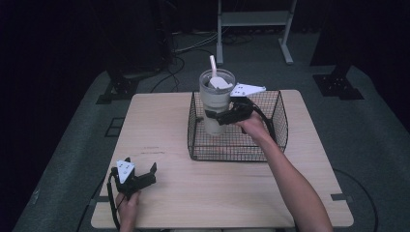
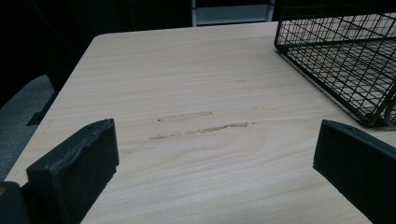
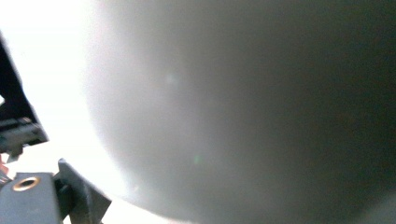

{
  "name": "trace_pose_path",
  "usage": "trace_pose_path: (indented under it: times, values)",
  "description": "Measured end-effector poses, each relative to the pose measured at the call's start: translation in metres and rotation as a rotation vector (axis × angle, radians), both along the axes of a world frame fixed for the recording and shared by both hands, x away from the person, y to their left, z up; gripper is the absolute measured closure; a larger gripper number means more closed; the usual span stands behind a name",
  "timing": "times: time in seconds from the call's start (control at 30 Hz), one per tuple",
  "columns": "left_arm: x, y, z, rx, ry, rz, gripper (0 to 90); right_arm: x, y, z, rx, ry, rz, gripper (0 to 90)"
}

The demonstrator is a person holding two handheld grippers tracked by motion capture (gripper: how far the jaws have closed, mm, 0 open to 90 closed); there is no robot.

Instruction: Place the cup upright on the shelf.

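Pale wood grain covers my worktop (image 1: 212, 188), which stands on grey carpet with dark stands and loose cables behind it. Two short scuff marks (image 2: 201, 126) cross the wood just ahead of my left tool (image 1: 140, 172). That tool rests near the front left corner, released, its jaws spread wide with bare wood between them. In the left gripper view a corner of the basket (image 2: 336, 56) shows off to the side, well apart from that tool.

Black wire makes up the basket (image 1: 275, 108), which sits on the far right half of the worktop. Its mesh walls stand on every side of the cup (image 1: 216, 104), so my right arm reaches in over the near rim rather than through the side. My right tool (image 1: 223, 116) comes at the cup from the right, level with its lower middle, one jaw across the front of the wall. The grey plate (image 1: 246, 89) on top of the tool lies just beside the cup's lid.

The cup stands upright in the back left part of the basket, pale and tall, with a straw (image 1: 212, 65) rising from its lid and leaning slightly left. In the right gripper view the cup's (image 3: 243, 112) rounded wall sits pressed close to the lens, blurred and half washed out by glare. From that I take it the right tool is clenched on the cup, though I cannot see the far jaw's contact.
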State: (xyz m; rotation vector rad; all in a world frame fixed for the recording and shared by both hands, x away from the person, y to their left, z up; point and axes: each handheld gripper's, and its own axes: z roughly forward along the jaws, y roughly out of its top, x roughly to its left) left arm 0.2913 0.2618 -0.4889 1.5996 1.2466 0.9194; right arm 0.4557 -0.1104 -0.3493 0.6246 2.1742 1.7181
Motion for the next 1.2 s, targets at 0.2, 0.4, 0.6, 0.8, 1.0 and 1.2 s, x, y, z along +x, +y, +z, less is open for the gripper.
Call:
trace_pose_path:
  times: [0.2,0.4,0.6,0.8,1.0,1.2]
  values:
    - [0.000,0.000,0.000,0.003,-0.001,-0.001,0.0,0.015,0.004,-0.020,-0.047,0.015,0.023,8.4]
    - [0.000,0.000,0.000,0.001,-0.002,-0.001,0.0,0.026,0.009,-0.034,-0.077,0.037,0.040,8.4]
    - [0.000,0.001,0.000,0.000,-0.002,-0.002,0.0,0.035,0.012,-0.047,-0.090,0.070,0.041,8.4]
    - [0.000,0.001,0.000,-0.005,-0.006,-0.002,0.0,0.044,0.013,-0.060,-0.133,0.116,0.041,8.4]
    - [0.000,0.001,0.000,-0.009,-0.006,-0.001,0.0,0.049,0.015,-0.070,-0.157,0.140,0.045,8.5]
    - [0.000,0.001,0.000,-0.010,-0.006,-0.004,0.0,0.051,0.016,-0.074,-0.167,0.130,0.045,8.4]
